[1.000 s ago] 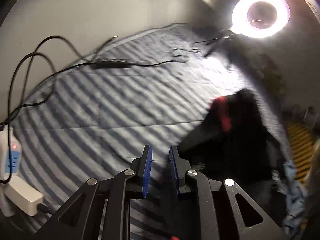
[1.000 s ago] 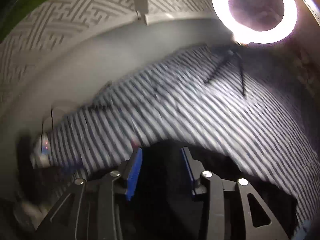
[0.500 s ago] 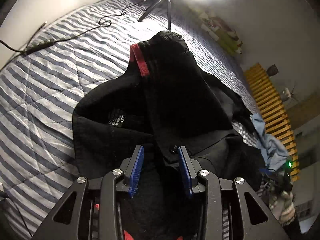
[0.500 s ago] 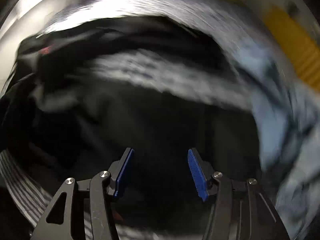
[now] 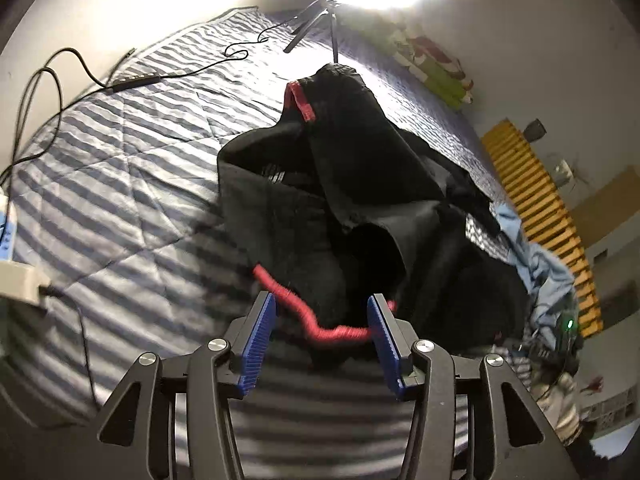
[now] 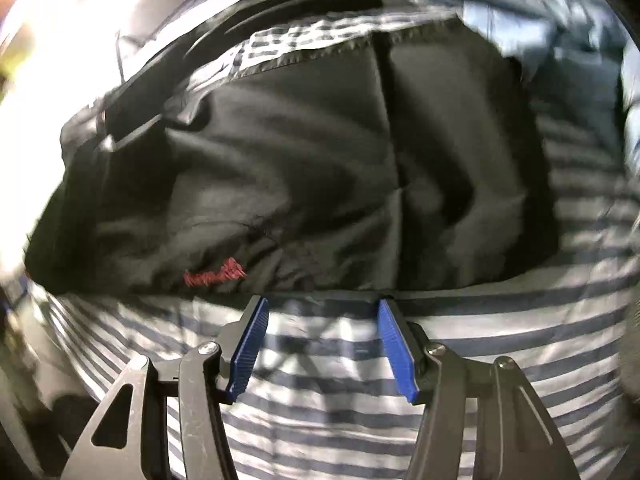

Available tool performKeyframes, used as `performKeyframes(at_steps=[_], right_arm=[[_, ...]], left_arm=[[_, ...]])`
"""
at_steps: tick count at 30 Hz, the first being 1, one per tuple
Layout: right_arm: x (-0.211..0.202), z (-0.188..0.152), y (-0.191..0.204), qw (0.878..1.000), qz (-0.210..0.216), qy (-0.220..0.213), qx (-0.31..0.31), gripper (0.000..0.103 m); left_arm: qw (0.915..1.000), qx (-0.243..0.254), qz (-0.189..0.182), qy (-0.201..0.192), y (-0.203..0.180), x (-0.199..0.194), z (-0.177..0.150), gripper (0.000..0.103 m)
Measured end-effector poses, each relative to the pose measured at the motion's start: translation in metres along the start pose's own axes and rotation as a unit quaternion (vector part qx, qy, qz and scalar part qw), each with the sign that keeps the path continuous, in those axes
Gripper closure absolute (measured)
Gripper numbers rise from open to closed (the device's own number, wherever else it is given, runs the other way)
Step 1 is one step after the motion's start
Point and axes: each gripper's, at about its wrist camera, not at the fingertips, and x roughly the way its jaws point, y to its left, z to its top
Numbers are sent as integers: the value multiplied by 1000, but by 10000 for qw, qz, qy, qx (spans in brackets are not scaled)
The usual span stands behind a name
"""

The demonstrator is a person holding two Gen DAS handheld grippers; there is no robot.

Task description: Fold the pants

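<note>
Black pants [image 5: 360,208] with red trim lie crumpled in a heap on a blue-and-white striped bed cover [image 5: 120,168]. In the left wrist view my left gripper [image 5: 322,320] stands open at the near edge of the heap; a red trimmed edge [image 5: 316,320] runs between its blue pads without being clamped. In the right wrist view the same pants [image 6: 304,168] fill the middle, with a small red mark [image 6: 216,276] near their front edge. My right gripper [image 6: 322,324] is open over bare striped cover just short of the pants.
A ring light on a tripod [image 5: 320,20] stands at the far end of the bed, with black cables [image 5: 132,80] and a power strip [image 5: 8,240] on the left. Light blue clothes [image 5: 540,276] lie to the right, by a yellow slatted frame [image 5: 536,208].
Both grippers have drawn back from over the pants to their near edge. The left jaws have spread wider, with red trim now between them. The right wrist view is sharper.
</note>
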Motion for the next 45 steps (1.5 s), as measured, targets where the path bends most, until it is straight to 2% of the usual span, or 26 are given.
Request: performKeyframes(at_steps=[4, 6, 10, 12, 13, 14, 15, 16, 17, 18, 20, 24, 29, 31, 33, 34, 35, 36, 38, 39, 42, 45], right_arm=[[5, 0, 13, 9984, 483, -177, 252, 40], [9, 1, 17, 9970, 657, -211, 341, 40], [17, 8, 20, 9890, 1163, -330, 855, 39], [27, 16, 24, 9863, 1290, -291, 984, 39], [29, 17, 30, 9889, 1140, -343, 886, 40], [30, 19, 38, 9923, 929, -380, 722, 44], [29, 20, 42, 9947, 759, -388, 569, 49], [29, 20, 48, 9971, 530, -403, 363, 70], [29, 18, 54, 9988, 255, -391, 128, 87], [30, 16, 55, 9993, 65, -367, -23, 89], [26, 15, 53, 9991, 33, -403, -132, 97], [-5, 11, 49, 9973, 150, -684, -220, 99], [-65, 0, 54, 9912, 66, -1198, -556, 100], [-91, -6, 50, 9870, -100, -1481, -618, 101], [-105, -12, 40, 9833, -470, -1646, -622, 101], [-104, -15, 33, 9813, -763, -1635, -674, 100], [-96, -16, 27, 9797, -1057, -1515, -781, 99], [-86, -17, 20, 9817, -1170, -1254, -832, 97], [-61, -18, 1, 9912, -1045, -364, -723, 93], [-58, -20, -2, 9919, -1023, -224, -717, 93], [-65, -25, 2, 9879, -1241, -218, -907, 92], [-78, -20, 14, 9887, -1071, -338, -993, 92]], left_arm=[[9999, 114, -107, -6, -5, -7, -8, 41], [9999, 119, -13, 4, -8, -2, -10, 41], [9994, -118, -311, -23, -9, 2, -16, 41], [9999, 132, -22, 33, -18, 10, -14, 42], [9995, 284, 91, 47, -23, 14, -13, 43], [9987, 459, 218, 60, -29, 18, -12, 48], [9972, 632, 401, 78, -36, 23, -11, 69], [9957, 722, 559, 162, -41, 29, -9, 83], [9949, 742, 647, 233, -45, 34, -7, 87], [9942, 760, 721, 250, -48, 36, -6, 90], [9927, 771, 895, 259, -52, 35, -4, 91], [9922, 816, 944, 78, -64, 9, -8, 92], [9937, 827, 762, -5, -85, -49, -28, 92], [9945, 838, 602, 177, -90, -57, -47, 91], [9930, 889, 321, 716, -91, -45, -66, 83], [9913, 851, 329, 949, -88, -37, -73, 82], [9902, 844, 432, 1022, -84, -32, -77, 82], [9898, 868, 479, 1028, -81, -30, -77, 82], [9929, 626, 479, 894, -66, -29, -68, 82], [9939, 544, 449, 845, -60, -29, -63, 82], [9938, 375, 766, 716, -37, -15, -40, 80], [9935, 232, 908, 640, -20, 6, -17, 80]])
